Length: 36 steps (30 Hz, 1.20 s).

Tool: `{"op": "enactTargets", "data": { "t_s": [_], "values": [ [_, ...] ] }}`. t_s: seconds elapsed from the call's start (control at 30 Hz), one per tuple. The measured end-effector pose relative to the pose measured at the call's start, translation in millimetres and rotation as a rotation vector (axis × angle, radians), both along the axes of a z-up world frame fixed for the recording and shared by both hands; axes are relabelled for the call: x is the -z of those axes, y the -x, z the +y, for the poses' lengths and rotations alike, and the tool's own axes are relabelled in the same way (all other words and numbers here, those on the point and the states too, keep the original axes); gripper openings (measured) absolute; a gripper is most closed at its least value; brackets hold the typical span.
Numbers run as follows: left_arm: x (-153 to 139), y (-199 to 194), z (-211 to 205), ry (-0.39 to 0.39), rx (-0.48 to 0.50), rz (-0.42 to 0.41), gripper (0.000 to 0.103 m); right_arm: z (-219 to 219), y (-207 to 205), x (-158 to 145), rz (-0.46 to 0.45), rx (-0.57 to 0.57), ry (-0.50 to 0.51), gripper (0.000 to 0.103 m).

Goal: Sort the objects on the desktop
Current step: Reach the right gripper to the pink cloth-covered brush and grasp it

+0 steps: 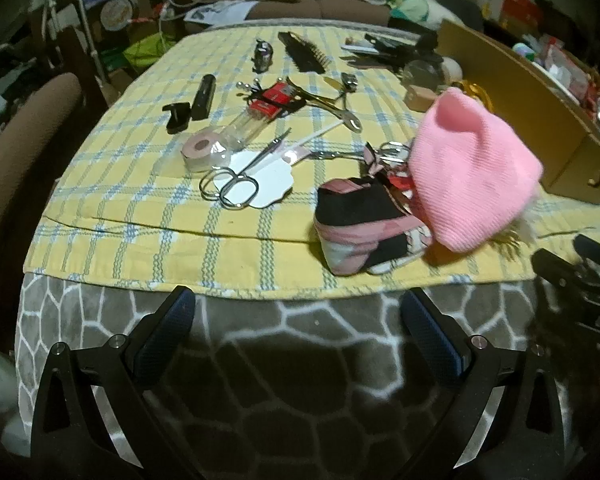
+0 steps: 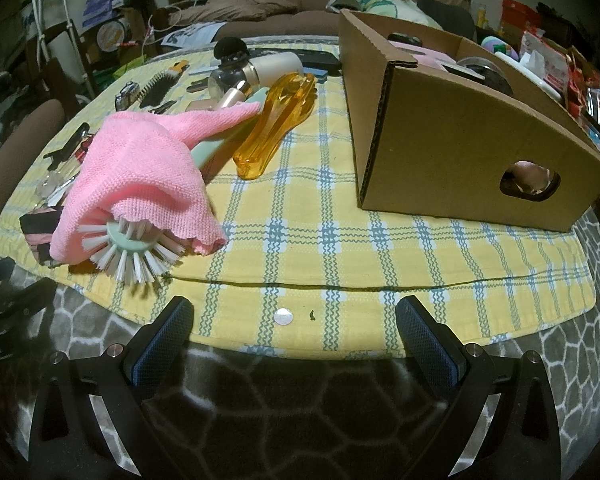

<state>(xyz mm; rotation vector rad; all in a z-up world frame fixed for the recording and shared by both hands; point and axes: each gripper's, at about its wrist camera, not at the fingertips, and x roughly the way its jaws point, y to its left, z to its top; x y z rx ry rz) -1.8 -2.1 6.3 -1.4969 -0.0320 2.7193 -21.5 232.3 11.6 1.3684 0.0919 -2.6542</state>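
Both tools idle at the near edge of the table: left hand-held gripper [image 1: 296, 308] and right hand-held gripper [image 2: 294, 316] each have jaws spread fully wide, nothing between the pads, both angled down over the grey patterned cover, short of the yellow plaid cloth [image 2: 340, 240]. Landmark: the cardboard box [image 2: 460, 120] at the far right, already holding some items. Well left of the box lies a pink knit cloth [image 2: 140, 160], draped over a mint round brush [image 2: 132, 248] whose white bristles stick out toward the near edge. Cloth is soft, light, will bunch; pinch a fold at the top. Brush is stiff and light; its handle is likely best, though mostly hidden under the cloth. Between the cloth and the box is an amber plastic piece [image 2: 276, 128], smooth, probably slippery; grip across its narrow waist. Further left of the box, past the cloth, silver scissors [image 1: 230, 186] lie flat on a white card; thin, hard, tough to get under, so take them at the finger loops. A pink-black pouch [image 1: 364, 228] touches the cloth's near-left side: soft, easy squeeze.
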Motion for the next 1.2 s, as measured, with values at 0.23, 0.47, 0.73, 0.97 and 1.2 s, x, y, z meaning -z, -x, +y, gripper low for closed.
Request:
{"op": "enactTargets", "data": {
  "t_s": [0.23,0.47,0.73,0.97,1.2],
  "values": [
    [-37.4,-17.5,-16.7,-0.018,0.052,0.051,0.103,3.3,-5.4,-20.7,-0.017,-0.027,0.028,0.103],
    [-75.4,-7.5,-27.6,-0.023,0.123,0.100,0.103,-16.6,-6.9,-68.3,0.059,-0.129,0.143,0.103],
    [-76.3,3.5,-13.6,-0.061,0.181,0.105,0.103,-70.6,36.8,-72.1,0.013,-0.235,0.112,0.094],
    [-66.8,6.6,-5.7,-0.081,0.207,0.098,0.103,-82.7,60.4,-44.8,-0.081,-0.297,0.076,0.035],
    [-69.4,7.7,9.7,-0.103,0.206,0.115,0.103,-65.8,59.9,-86.0,-0.013,-0.296,0.207,0.007]
  ]
}}
